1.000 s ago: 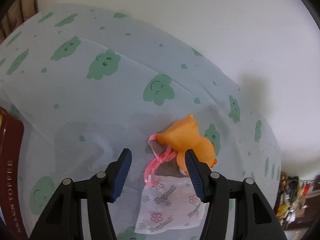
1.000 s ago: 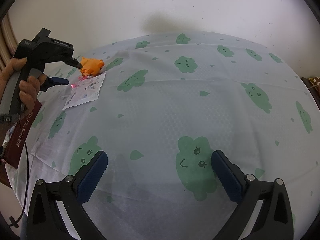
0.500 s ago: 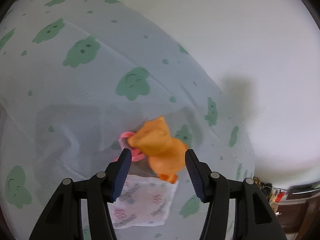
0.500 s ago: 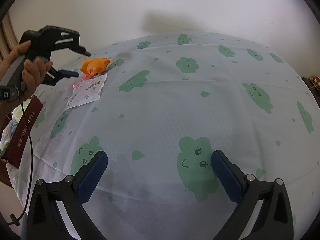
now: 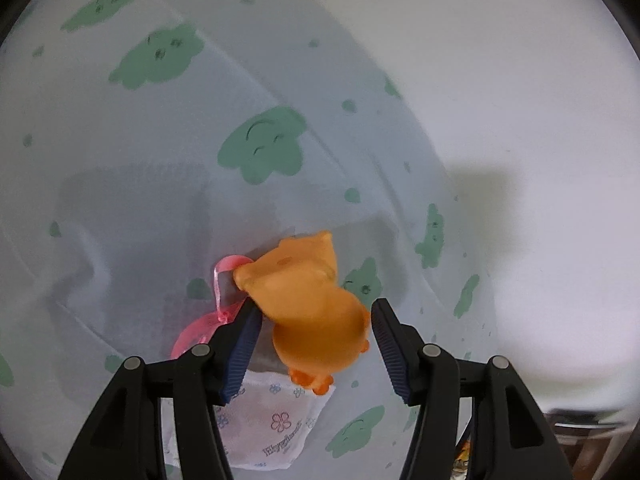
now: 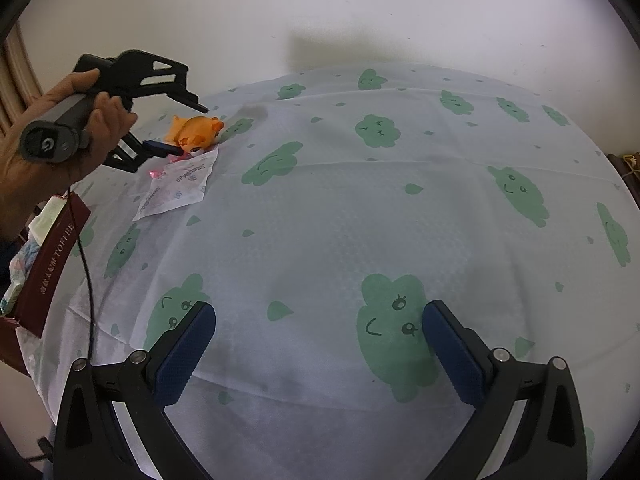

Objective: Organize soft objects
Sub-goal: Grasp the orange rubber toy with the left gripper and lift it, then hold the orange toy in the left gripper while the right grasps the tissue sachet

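Observation:
An orange soft animal toy (image 5: pixel 312 308) lies on the cloud-print cloth (image 5: pixel 160 200), its feet over a white flower-print sachet (image 5: pixel 276 432) tied with a pink ribbon (image 5: pixel 224 276). My left gripper (image 5: pixel 316 306) is open and straddles the toy. The left pad is close against the toy's side, and a gap shows at the right pad. From the right wrist view the toy (image 6: pixel 198 130) and sachet (image 6: pixel 180 184) sit at the far left, with the left gripper (image 6: pixel 192 131) around the toy. My right gripper (image 6: pixel 320 316) hovers open over the cloth, holding nothing.
A dark red toffee box (image 6: pixel 48 272) stands at the table's left edge, with pale packets behind it. A person's hand (image 6: pixel 60 152) holds the left gripper, and a black cable (image 6: pixel 86 264) hangs from it. A white wall (image 6: pixel 360 20) rises behind the table (image 6: pixel 360 220).
The left gripper rolled, came down and moved forward, so the orange toy now sits between its fingers instead of ahead of the right finger. The right gripper stayed still.

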`<state>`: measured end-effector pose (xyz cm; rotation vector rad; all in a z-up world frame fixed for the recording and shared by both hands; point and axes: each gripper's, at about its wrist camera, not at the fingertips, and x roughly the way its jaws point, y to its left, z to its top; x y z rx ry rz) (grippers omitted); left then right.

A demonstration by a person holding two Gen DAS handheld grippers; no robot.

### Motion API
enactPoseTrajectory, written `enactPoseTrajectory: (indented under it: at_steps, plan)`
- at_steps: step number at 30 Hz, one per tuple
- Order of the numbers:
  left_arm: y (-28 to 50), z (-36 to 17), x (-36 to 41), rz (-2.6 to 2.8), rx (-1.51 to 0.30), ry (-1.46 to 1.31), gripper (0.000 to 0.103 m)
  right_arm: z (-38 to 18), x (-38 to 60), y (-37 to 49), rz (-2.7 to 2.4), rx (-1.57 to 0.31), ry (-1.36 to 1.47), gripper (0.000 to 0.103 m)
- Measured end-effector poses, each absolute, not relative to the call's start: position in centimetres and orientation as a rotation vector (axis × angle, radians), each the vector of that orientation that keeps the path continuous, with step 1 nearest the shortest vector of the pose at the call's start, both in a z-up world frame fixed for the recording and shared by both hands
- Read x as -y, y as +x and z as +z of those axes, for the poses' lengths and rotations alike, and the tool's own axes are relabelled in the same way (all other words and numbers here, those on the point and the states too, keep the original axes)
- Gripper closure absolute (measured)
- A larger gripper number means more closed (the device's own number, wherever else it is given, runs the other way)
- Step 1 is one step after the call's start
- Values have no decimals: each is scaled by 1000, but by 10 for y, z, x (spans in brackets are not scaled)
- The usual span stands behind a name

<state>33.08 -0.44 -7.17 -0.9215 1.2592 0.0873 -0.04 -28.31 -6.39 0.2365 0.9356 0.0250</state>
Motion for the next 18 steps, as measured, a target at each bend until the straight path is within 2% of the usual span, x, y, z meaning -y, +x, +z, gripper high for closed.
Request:
enactPoseTrajectory:
  at_steps: [5,8,10,18]
  plan:
    - [337,-70,13,75,-1251,-847,46,-64,284,0,30,-933,244,0]
    - [335,-71,9,56,-1227,-860,59,-64,284,-1,33,-931,248,0]
    - [333,-69,6,37,-1225,-849,61,-64,284,0,33,-931,250,0]
    - [287,-27,-19,-42,-1071,-830,62,-64,285,1,38,-928,258,0]
